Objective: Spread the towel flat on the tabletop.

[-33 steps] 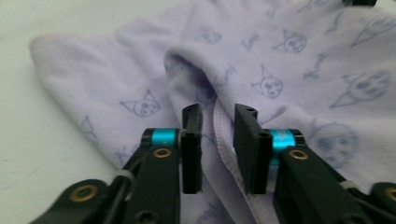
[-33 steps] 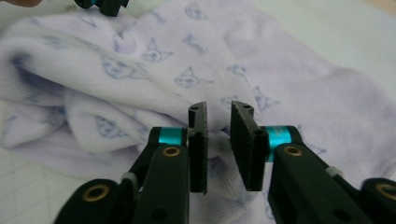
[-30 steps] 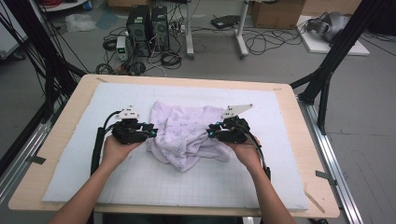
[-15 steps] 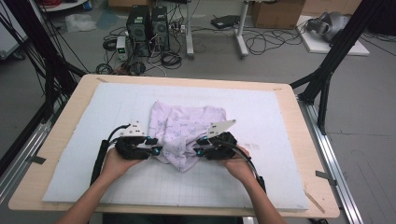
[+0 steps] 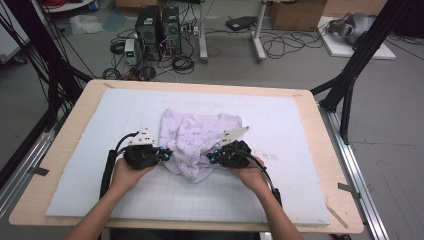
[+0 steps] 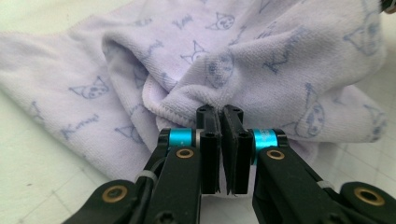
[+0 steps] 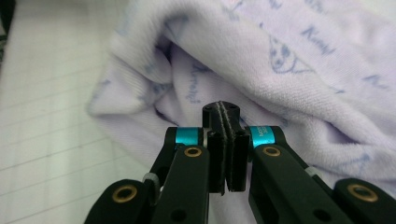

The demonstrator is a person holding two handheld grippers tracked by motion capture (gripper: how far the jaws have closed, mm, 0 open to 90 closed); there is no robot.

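Pinching the crumpled lilac towel [image 5: 197, 142] at frame centre, the left gripper [image 5: 164, 154] and right gripper [image 5: 214, 158] had just closed on its edges.

**What we count on and around the table**

We count one lilac towel [image 5: 197, 142] printed with small cat faces, lying crumpled on one white gridded mat [image 5: 290, 125]. That mat covers one wooden table [image 5: 70, 125]. We count two hand-held grippers, a left gripper [image 5: 161, 153] and a right gripper [image 5: 214, 156]. On the floor beyond we count two dark computer towers [image 5: 159, 27].
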